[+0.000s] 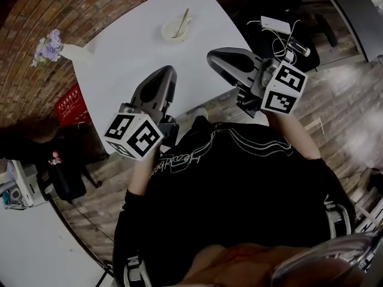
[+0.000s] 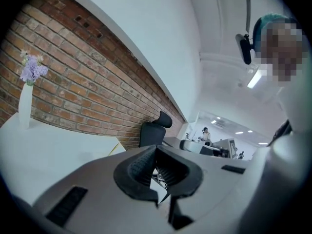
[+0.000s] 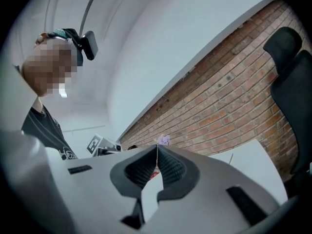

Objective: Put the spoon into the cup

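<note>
Brick wall (image 2: 87,82) stands behind a white table (image 1: 131,52). The left gripper (image 2: 156,149) has its jaws pressed together with nothing in them. The right gripper (image 3: 157,147) is closed tight and empty too. Both are held up by the near table edge. Far across the table, the spoon (image 1: 181,20) stands in the cup (image 1: 173,32). Purple flowers (image 1: 48,45) sit at a corner.

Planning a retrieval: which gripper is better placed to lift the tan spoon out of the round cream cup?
Left, marginally: the left gripper points almost straight at the round cream cup; the right gripper aims past it. Both are shut.
</note>
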Demonstrator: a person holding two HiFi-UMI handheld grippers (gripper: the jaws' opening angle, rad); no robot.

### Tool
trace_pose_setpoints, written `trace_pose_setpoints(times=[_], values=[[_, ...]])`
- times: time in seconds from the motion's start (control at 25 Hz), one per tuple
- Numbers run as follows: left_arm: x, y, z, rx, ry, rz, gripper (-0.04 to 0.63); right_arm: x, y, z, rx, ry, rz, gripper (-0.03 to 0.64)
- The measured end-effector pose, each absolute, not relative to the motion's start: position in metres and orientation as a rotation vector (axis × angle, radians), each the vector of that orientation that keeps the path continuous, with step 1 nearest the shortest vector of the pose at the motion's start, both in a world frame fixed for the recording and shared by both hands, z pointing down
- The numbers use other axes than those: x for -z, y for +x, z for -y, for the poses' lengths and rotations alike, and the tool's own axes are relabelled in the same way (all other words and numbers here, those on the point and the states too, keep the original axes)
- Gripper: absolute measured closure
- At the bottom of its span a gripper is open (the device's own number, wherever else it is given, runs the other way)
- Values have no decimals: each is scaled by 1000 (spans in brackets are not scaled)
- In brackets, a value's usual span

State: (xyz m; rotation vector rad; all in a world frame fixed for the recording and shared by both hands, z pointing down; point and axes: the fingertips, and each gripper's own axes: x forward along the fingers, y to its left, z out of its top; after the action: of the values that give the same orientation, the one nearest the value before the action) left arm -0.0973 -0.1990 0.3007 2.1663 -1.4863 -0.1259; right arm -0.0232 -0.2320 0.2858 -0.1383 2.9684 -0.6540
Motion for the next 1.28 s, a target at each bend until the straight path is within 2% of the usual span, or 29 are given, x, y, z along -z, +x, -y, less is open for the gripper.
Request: trace_pose_setpoints(times=[0.64,1.28], values=[[-250,-38,130,111,2329,1538,591,-254,22,152,337,-89,-3025,620],[-240,-16,97,77,2376,1530,591,-243,44,126,388,-92,-2999,620]])
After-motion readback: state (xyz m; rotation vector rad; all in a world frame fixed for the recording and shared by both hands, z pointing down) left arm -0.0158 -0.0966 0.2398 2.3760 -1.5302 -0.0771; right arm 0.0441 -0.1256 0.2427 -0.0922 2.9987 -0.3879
